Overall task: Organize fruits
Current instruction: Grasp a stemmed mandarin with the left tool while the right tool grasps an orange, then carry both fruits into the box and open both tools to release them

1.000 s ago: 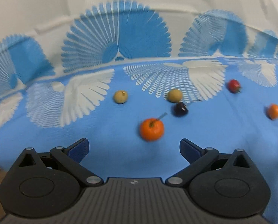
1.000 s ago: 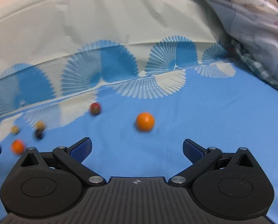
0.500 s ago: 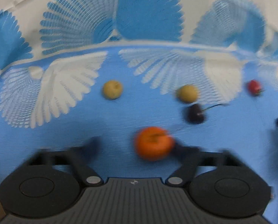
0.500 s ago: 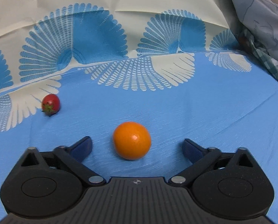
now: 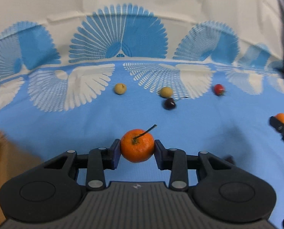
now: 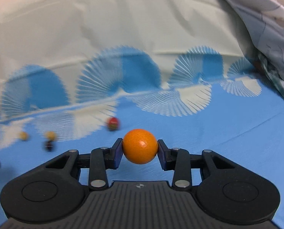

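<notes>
The left hand-held gripper (image 5: 137,148) grasps a stemmed tangerine (image 5: 137,145) above the blue patterned cloth (image 5: 65,126). The right hand-held gripper (image 6: 140,149), its jaws just having closed, clamps a smooth orange (image 6: 140,146). Two yellowish fruits (image 5: 120,88), a dark cherry (image 5: 169,103) and a red strawberry (image 5: 219,89) lie on the cloth beyond.

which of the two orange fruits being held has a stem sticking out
The orange tangerine with a thin dark stem, clamped in the left gripper. The smooth round orange fruit in the right gripper shows no stem, only glossy skin.
</notes>
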`<state>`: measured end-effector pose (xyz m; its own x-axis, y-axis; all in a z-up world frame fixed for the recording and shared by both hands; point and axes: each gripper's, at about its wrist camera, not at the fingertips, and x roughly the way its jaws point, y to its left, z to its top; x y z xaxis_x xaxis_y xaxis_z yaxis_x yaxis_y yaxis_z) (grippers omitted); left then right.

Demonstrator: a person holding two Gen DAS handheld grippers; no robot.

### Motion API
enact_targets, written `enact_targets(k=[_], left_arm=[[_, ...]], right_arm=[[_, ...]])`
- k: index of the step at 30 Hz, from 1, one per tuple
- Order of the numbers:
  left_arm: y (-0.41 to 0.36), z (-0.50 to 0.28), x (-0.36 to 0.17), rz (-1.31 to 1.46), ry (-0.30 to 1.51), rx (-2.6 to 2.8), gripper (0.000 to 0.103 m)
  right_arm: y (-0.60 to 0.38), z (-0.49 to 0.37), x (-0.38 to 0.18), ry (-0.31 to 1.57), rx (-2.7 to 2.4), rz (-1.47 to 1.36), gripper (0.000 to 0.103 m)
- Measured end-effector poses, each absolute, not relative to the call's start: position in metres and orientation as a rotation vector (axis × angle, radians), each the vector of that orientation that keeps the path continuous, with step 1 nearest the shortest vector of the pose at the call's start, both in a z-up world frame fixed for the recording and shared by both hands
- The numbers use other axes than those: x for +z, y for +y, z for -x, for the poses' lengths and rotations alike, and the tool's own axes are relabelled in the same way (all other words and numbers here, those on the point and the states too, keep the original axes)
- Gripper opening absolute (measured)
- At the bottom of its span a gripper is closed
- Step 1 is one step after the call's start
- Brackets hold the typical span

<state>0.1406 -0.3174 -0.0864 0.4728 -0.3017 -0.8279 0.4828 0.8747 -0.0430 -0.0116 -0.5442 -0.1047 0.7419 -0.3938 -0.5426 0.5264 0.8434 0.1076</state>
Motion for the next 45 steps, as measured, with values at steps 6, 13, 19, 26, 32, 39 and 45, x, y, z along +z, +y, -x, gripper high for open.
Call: enact_targets(k=[6, 13, 19, 26, 32, 39, 45], left_arm=[[-0.257, -0.067, -0.02, -0.193, 0.942, -0.518, 0.041], [-0.166, 0.01, 0.023, -0.191, 0.953, -0.45, 0.041], [-0.085, 0.058, 0.035, -0.207, 0.949, -0.341, 0.041], [-0.005, 0.11, 0.037, -0.149, 0.958, -0.282, 0.041], [0.031, 0.136, 0.04, -0.111, 0.931, -0.267, 0.041], [0.051, 0.146, 0.045, -0.065, 0.911, -0.266, 0.041], [0.064, 0.149, 0.043, -0.045, 0.907, -0.263, 0.041]], right_arm=[[-0.453, 0.073, -0.054, 0.503, -0.378, -0.268, 0.039], [-0.345, 0.141, -0.015, 0.465, -0.254, -0.332, 0.039], [-0.266, 0.187, 0.004, 0.506, -0.144, -0.377, 0.039], [-0.196, 0.222, 0.012, 0.555, -0.048, -0.313, 0.04], [-0.158, 0.235, 0.014, 0.587, -0.012, -0.276, 0.04], [-0.133, 0.245, 0.025, 0.566, 0.003, -0.205, 0.04], [-0.121, 0.246, 0.027, 0.569, 0.008, -0.174, 0.04]])
